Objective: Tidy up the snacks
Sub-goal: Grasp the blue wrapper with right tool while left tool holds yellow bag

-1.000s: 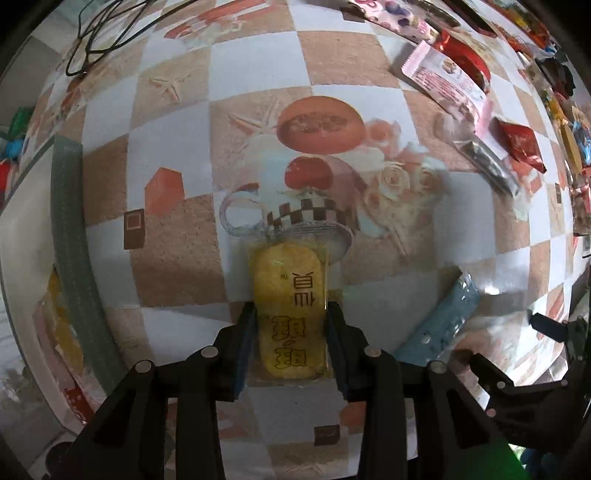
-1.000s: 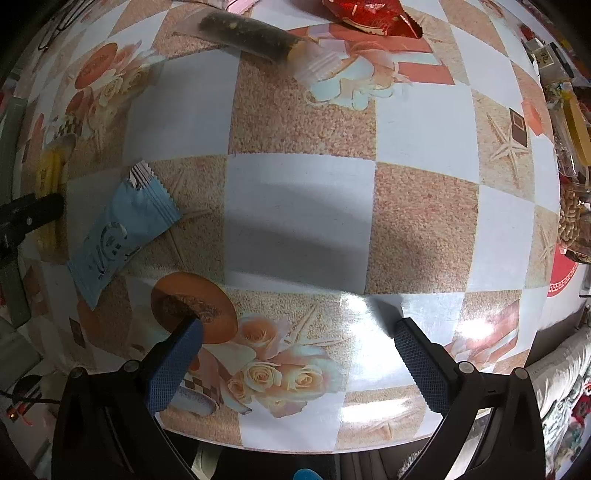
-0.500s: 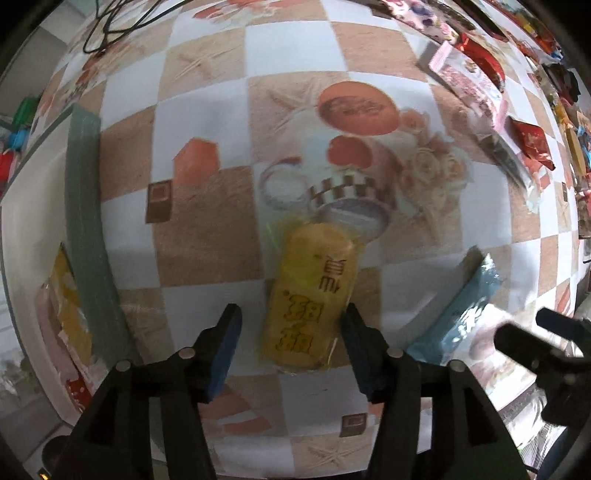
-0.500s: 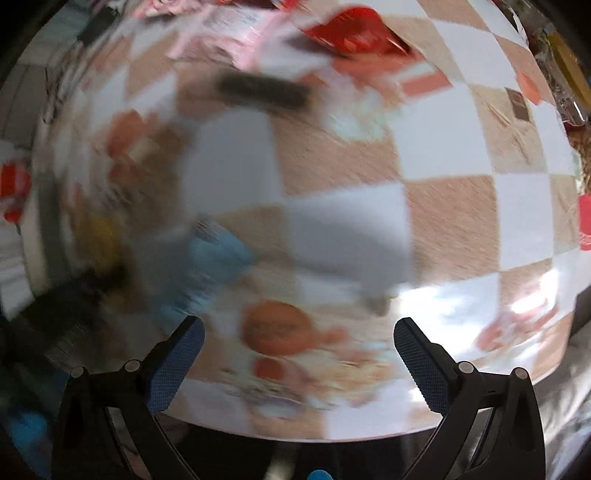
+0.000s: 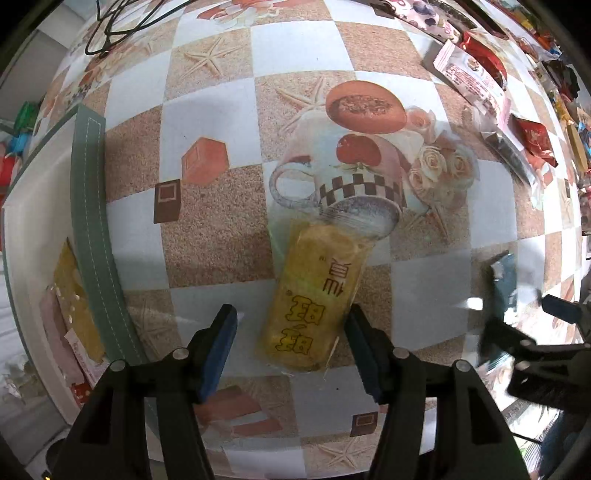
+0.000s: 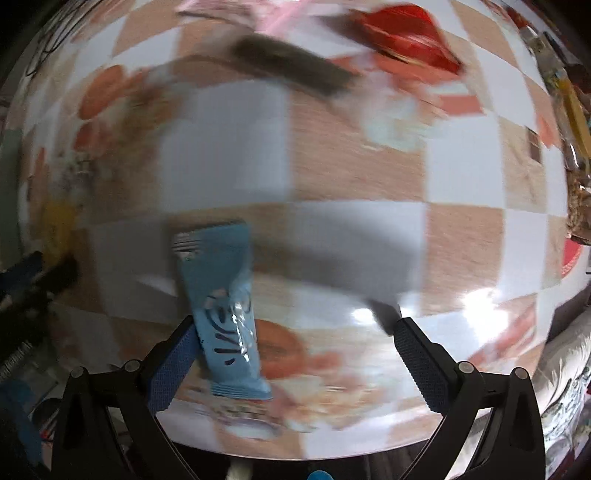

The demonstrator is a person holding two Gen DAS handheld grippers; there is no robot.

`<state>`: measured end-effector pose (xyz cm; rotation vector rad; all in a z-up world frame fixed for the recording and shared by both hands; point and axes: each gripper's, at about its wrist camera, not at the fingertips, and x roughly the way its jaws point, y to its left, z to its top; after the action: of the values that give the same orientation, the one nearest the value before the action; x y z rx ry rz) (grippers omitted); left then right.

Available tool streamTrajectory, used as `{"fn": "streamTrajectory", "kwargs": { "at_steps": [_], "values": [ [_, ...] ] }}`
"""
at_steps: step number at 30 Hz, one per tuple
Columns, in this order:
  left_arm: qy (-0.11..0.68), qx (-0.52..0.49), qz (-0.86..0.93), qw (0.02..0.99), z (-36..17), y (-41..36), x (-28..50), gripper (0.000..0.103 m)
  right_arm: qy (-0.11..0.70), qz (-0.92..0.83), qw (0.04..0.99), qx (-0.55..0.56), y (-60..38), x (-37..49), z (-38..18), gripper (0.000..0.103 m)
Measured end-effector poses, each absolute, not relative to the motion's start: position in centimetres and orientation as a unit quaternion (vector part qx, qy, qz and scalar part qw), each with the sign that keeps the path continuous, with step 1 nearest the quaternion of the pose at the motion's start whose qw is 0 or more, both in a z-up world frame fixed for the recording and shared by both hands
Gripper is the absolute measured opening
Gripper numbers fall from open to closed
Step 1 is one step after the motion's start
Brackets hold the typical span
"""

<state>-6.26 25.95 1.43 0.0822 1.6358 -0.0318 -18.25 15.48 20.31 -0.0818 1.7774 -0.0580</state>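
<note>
The left tongs (image 5: 290, 334) are opening, pads clear of the yellow snack pack (image 5: 314, 299) lying between them on the tabletop (image 5: 207, 229), while the right tongs (image 6: 291, 350) stand wide apart over the blue snack bar (image 6: 225, 306), whose contact with the left pad cannot be told.

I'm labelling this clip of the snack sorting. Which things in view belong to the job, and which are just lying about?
Part of the job:
- yellow snack packet, between the opening left tool
- blue snack packet, by the right tool
- tray holding sorted packets

Lying about:
- black cable
- patterned tablecloth
</note>
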Motion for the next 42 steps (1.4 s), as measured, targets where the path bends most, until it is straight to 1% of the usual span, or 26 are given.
{"fn": "streamTrajectory", "kwargs": {
  "at_steps": [6,15,19,29,36,42],
  "values": [
    [0.723,0.037,-0.014,0.689,2.3,27.0,-7.5,0.066,0.777,-0.013,0.629,-0.02,13.4,-18.5,21.0,0.103],
    [0.723,0.045,-0.016,0.69,1.0,24.4,-6.4,0.068,0.779,-0.001,0.623,-0.066,16.7,-17.8,20.6,0.103],
    [0.722,0.046,-0.018,0.691,2.2,25.6,-7.2,0.069,0.782,-0.001,0.62,-0.069,17.7,-17.6,20.0,0.103],
    [0.721,0.043,-0.017,0.691,2.2,25.4,-7.2,0.069,0.78,-0.002,0.623,-0.068,17.5,-17.4,18.8,0.103],
    [0.721,0.043,-0.018,0.691,2.1,25.2,-7.2,0.069,0.78,-0.002,0.622,-0.069,17.1,-18.2,19.6,0.103],
    [0.726,0.042,-0.022,0.686,1.9,25.2,-7.2,0.069,0.79,0.002,0.609,-0.074,17.0,-17.7,19.0,0.103]
  ]
}}
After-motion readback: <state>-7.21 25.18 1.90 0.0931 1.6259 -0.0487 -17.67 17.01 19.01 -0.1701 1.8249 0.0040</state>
